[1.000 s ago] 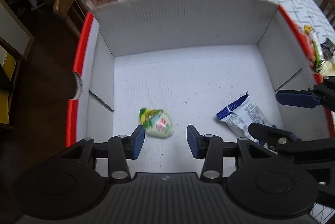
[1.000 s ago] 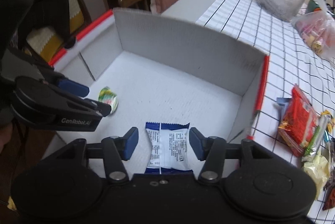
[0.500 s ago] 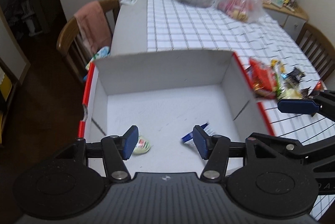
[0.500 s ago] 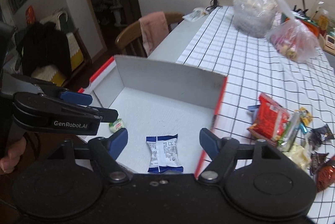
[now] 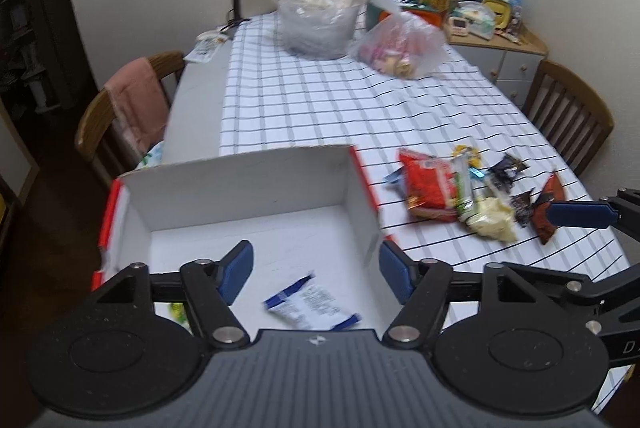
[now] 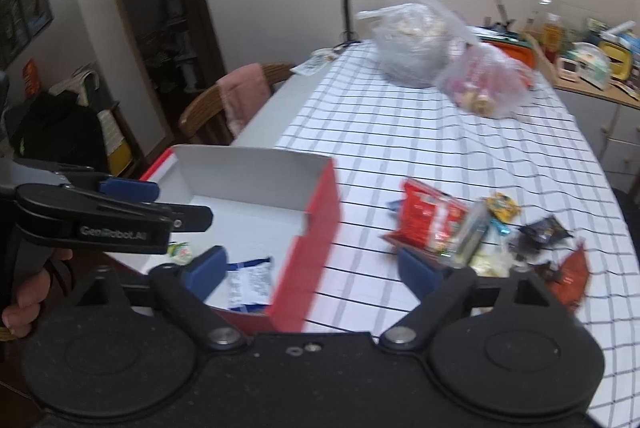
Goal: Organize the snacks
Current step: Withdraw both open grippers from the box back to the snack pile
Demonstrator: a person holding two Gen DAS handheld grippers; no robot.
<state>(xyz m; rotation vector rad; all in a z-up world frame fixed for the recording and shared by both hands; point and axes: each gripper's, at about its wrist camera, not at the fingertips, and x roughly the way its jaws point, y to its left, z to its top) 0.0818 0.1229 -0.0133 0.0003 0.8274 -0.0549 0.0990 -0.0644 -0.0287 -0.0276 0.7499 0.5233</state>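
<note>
Both claws, the left claw (image 5: pixel 316 270) and right claw (image 6: pixel 316 266), have pulled up and back from the box (image 5: pixel 248 184), now spread wide and empty, leaving the blue-and-white packet (image 5: pixel 310 304) just below them inside, so the snack pile (image 6: pixel 472 232) to their right comes next.

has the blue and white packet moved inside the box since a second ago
No. The blue and white snack packet lies on the same near-right part of the white box floor; only the cameras pulled back.
</note>
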